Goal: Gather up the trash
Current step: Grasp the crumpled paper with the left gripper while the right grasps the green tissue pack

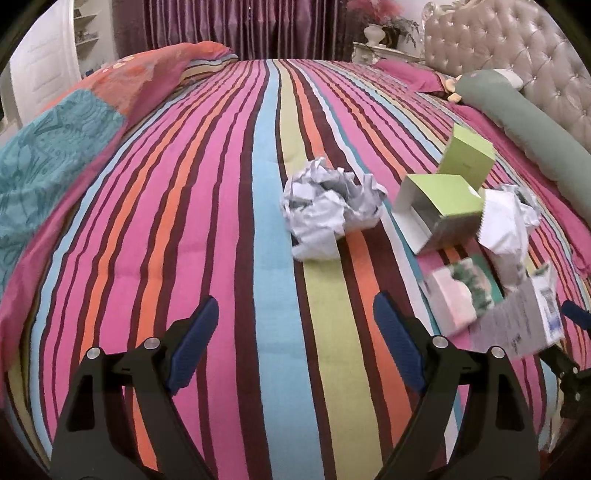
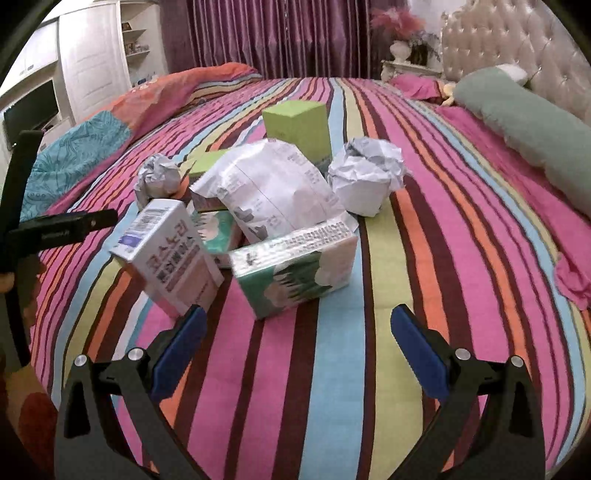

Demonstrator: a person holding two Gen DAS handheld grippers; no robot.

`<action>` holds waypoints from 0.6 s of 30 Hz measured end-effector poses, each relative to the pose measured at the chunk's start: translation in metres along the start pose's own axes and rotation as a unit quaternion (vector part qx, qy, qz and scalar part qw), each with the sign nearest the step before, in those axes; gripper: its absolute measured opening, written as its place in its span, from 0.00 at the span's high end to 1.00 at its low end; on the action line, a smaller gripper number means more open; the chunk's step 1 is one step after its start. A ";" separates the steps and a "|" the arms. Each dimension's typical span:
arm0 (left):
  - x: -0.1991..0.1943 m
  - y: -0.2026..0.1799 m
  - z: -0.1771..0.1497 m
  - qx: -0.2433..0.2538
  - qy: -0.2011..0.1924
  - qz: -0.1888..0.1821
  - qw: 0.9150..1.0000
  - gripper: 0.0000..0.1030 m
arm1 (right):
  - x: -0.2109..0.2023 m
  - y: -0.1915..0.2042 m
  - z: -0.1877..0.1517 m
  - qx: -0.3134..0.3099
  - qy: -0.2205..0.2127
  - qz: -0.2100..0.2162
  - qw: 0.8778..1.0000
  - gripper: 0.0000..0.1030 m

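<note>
Trash lies in a heap on a striped bedspread [image 1: 229, 206]. In the left wrist view, a crumpled paper ball [image 1: 328, 206] sits ahead of my left gripper [image 1: 295, 325], which is open and empty. To its right are an open green carton [image 1: 439, 210], an upright green box [image 1: 467, 157], a white wrapper [image 1: 506, 225] and a tissue pack [image 1: 461, 295]. In the right wrist view, my right gripper [image 2: 299, 328] is open just short of a green tissue pack [image 2: 295, 266]. A white box [image 2: 170, 254], a printed paper bag [image 2: 273, 184] and a paper ball [image 2: 365, 177] lie around it.
A green bolster [image 2: 532, 129] and a tufted headboard [image 2: 517, 48] run along the right. A folded orange and teal quilt [image 1: 74, 122] lies at the left. Purple curtains [image 1: 236, 26] hang behind the bed. The left gripper's black frame [image 2: 55, 229] shows at the left edge of the right wrist view.
</note>
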State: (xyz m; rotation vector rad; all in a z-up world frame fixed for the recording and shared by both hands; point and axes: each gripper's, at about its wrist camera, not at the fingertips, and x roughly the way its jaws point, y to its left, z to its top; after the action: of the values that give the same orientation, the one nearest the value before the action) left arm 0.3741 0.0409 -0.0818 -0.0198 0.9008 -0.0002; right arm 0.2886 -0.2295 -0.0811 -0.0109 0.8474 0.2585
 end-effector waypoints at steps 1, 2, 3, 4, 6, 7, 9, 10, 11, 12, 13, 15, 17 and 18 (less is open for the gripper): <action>0.004 -0.001 0.004 0.002 0.000 0.000 1.000 0.19 | 0.003 -0.002 0.001 0.004 0.003 0.003 1.000 0.07; 0.006 -0.002 0.006 0.003 -0.001 0.000 1.000 0.19 | 0.004 -0.003 0.001 0.007 0.006 0.005 1.000 0.07; 0.009 -0.002 0.009 0.005 -0.001 -0.001 1.000 0.19 | 0.007 -0.005 0.003 0.010 0.007 0.008 1.000 0.07; 0.011 -0.003 0.012 0.006 -0.002 -0.002 1.000 0.19 | 0.008 -0.006 0.004 0.010 0.007 0.011 1.000 0.07; 0.017 -0.005 0.019 0.011 -0.002 -0.005 1.000 0.19 | 0.011 -0.007 0.006 0.006 0.009 0.016 1.000 0.07; 0.019 -0.006 0.021 0.012 -0.002 -0.007 1.000 0.19 | 0.014 -0.008 0.007 0.003 0.011 0.018 1.000 0.07; 0.027 -0.007 0.028 0.015 -0.001 -0.008 1.000 0.19 | 0.018 -0.008 0.010 -0.002 0.016 0.022 1.000 0.07; 0.030 -0.008 0.030 0.016 0.000 -0.008 1.000 0.19 | 0.020 -0.008 0.011 -0.005 0.018 0.021 1.000 0.07; 0.034 -0.009 0.034 0.018 0.002 -0.006 1.000 0.19 | 0.022 -0.008 0.012 -0.007 0.020 0.022 1.000 0.07; 0.038 -0.009 0.038 0.019 0.004 -0.005 1.000 0.19 | 0.024 -0.009 0.013 -0.009 0.021 0.021 1.000 0.07; 0.041 -0.009 0.041 0.019 0.005 -0.006 1.000 0.19 | 0.025 -0.010 0.014 -0.009 0.021 0.021 1.000 0.07; 0.048 -0.009 0.047 0.017 0.007 -0.008 1.000 0.19 | 0.027 -0.011 0.016 -0.007 0.020 0.021 1.000 0.07; 0.054 -0.009 0.052 0.018 0.009 -0.005 1.000 0.19 | 0.029 -0.013 0.018 -0.004 0.020 0.025 0.999 0.07; 0.057 -0.010 0.054 0.019 0.011 -0.005 1.000 0.19 | 0.031 -0.014 0.019 -0.003 0.020 0.026 0.999 0.07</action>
State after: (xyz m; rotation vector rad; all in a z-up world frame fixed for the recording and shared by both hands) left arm 0.4516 0.0315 -0.0931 0.0110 0.9219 -0.0265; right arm 0.3252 -0.2337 -0.0929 -0.0004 0.8884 0.3103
